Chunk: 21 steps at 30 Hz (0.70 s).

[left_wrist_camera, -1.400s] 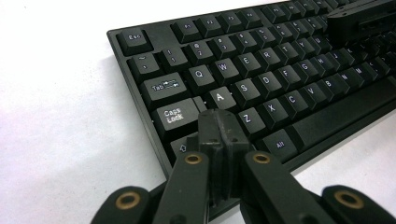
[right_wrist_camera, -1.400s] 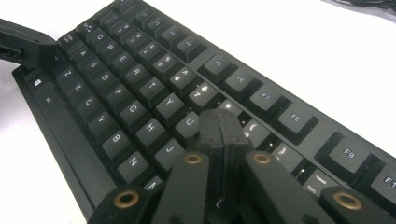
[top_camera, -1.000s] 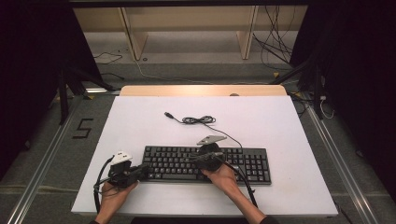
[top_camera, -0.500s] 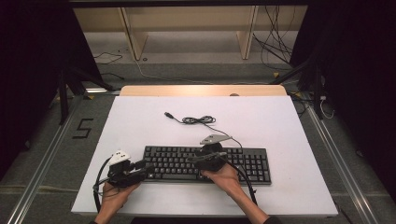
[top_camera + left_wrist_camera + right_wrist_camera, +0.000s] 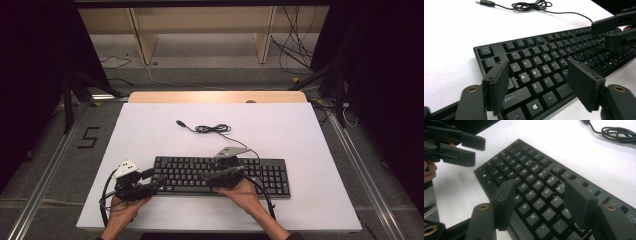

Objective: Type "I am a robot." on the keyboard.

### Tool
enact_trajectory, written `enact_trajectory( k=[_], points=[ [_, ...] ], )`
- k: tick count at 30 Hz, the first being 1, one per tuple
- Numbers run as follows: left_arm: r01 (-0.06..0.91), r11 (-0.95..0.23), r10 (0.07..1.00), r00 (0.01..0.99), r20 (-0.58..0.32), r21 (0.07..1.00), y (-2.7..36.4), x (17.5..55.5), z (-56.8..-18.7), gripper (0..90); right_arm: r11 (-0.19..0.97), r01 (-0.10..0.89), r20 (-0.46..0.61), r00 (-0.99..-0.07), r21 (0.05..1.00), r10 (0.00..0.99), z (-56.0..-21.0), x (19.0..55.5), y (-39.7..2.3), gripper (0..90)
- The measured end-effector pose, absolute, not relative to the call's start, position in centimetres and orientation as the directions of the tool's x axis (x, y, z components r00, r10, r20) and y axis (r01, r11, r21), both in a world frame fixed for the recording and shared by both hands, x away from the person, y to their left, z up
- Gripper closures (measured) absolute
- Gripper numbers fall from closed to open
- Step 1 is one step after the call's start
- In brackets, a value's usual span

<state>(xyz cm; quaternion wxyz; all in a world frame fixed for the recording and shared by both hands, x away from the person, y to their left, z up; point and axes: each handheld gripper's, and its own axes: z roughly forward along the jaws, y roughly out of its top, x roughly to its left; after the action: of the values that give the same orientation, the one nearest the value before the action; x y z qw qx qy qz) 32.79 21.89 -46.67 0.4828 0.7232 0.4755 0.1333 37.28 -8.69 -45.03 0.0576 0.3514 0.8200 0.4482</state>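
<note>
Both jaws just opened wide with nothing gripped: left gripper (image 5: 156, 184) at the left end and right gripper (image 5: 206, 178) over the mid keys of the black keyboard (image 5: 260, 172), probably just released, lying flat low-centre on the table (image 5: 300, 130), its cable (image 5: 212, 128) coiled beyond.

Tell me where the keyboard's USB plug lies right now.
In the high view the USB plug lies on the white table, beyond the keyboard, just left of the coiled cable.
</note>
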Motion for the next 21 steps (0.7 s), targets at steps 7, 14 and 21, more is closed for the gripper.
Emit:
enact_trajectory(
  k=[7,14,21],
  points=[
    [0.550,-0.076,0.817,0.513,-0.264,0.832,21.9,32.7,-46.5,28.5,0.361,0.515,0.225,-0.763,0.777,0.606,-45.0,36.3,-9.0,45.9],
    [0.541,-0.065,0.814,0.515,-0.269,0.839,21.9,32.7,-46.5,26.1,0.389,0.500,0.215,-0.784,0.774,0.582,-45.2,35.4,-8.9,61.6],
    [0.540,-0.064,0.813,0.516,-0.270,0.839,21.9,32.6,-46.4,25.8,0.435,0.489,0.199,-0.805,0.756,0.558,-45.9,34.5,-8.2,80.5]
  ],
)
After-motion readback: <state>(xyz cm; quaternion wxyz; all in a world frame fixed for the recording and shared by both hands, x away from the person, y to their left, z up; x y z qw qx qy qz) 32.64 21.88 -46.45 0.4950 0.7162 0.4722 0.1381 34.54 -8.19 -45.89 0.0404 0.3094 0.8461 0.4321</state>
